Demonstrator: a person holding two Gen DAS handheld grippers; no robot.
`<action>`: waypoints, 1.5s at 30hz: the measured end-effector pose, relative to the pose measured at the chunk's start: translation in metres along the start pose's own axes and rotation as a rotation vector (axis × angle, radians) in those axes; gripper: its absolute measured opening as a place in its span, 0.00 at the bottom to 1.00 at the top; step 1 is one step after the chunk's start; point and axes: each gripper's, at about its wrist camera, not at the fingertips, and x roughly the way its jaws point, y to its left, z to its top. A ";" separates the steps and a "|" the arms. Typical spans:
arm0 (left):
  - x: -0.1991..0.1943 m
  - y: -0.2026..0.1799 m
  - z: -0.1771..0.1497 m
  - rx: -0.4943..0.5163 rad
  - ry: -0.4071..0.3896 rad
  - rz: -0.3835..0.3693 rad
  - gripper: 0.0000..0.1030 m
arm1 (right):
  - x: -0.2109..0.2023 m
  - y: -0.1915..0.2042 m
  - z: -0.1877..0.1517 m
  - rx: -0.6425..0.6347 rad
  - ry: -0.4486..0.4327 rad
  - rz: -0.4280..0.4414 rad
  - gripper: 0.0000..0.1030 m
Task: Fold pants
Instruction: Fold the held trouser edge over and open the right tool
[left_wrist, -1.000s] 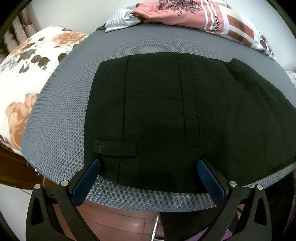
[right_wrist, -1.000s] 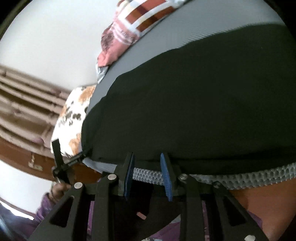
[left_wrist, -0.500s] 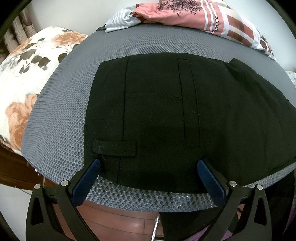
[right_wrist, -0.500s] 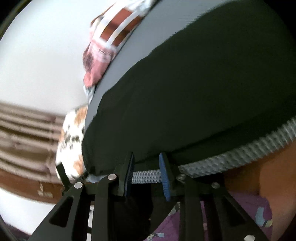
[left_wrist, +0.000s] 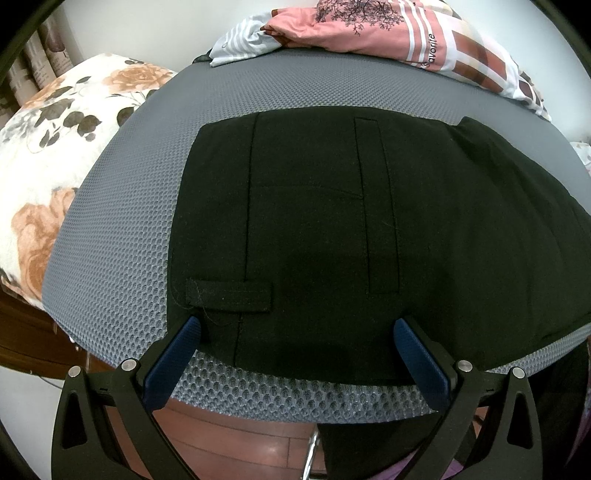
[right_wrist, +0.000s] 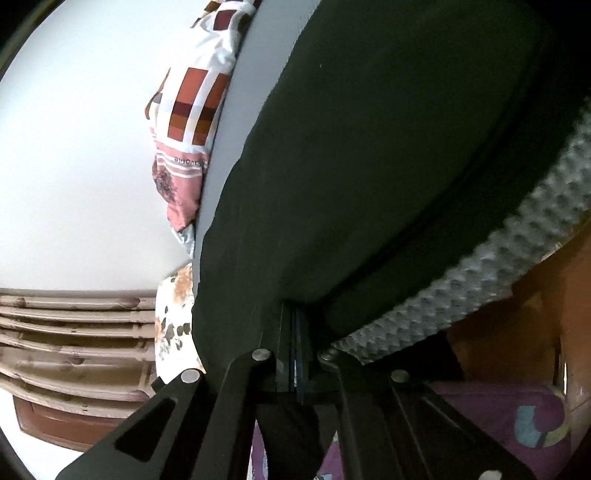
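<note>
- Evidently, the black pants (left_wrist: 332, 229) were spread flat across the grey mesh surface (left_wrist: 122, 258), filling the centre and right of the left wrist view, with the waistband and a belt loop (left_wrist: 229, 295) toward the lower left.
- The left gripper (left_wrist: 295, 325) was held with its jaws wide apart at the bottom of the frame, one blue pad (left_wrist: 173, 362) just beside the fabric's near edge; nothing was gripped.
- The right gripper (right_wrist: 295, 328) had just been closing, and its jaws were seen pressed together at lower centre of its view, seemingly pinching the dark cloth edge (right_wrist: 266, 306) at the surface's rim.
- The step in hand was judged to be taking hold for the first fold.
- Next, the left jaws would need to be closed on the near edge, so both corners could be lifted together and carried across.
</note>
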 end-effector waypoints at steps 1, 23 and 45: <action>0.000 0.000 0.000 0.001 -0.001 0.000 1.00 | -0.003 0.001 -0.001 -0.010 0.004 -0.001 0.00; 0.001 0.002 0.000 0.003 -0.007 0.000 1.00 | -0.031 -0.034 0.014 0.150 -0.136 0.148 0.40; 0.002 0.002 0.002 0.015 -0.009 -0.002 1.00 | -0.031 -0.056 0.022 0.228 -0.055 0.147 0.10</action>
